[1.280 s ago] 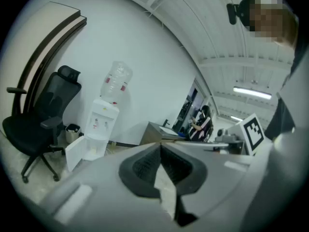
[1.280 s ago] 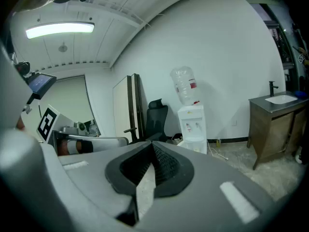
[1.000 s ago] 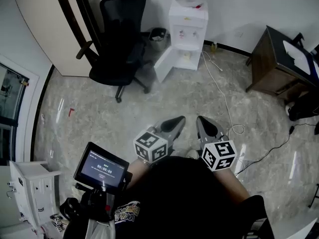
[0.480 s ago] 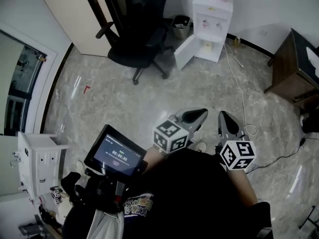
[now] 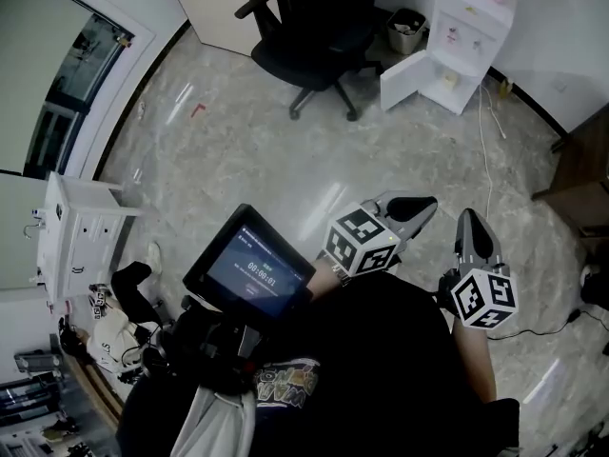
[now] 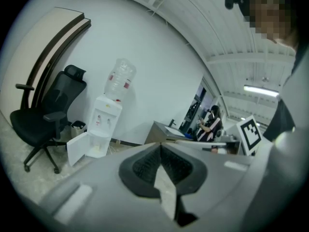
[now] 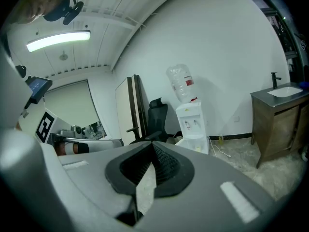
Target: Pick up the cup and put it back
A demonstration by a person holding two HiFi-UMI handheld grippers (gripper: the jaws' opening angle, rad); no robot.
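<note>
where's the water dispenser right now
In the head view, upper right, the dispenser stands against the wall, just right of the bin and chair.

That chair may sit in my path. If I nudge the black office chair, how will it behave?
The black office chair would probably roll easily: it stands on a wheeled star base on a glossy floor. Its seat may also swivel rather than travel straight.

The marbled stone floor (image 5: 285,160) is glossy, the black office chair (image 5: 319,50) matt.
</note>
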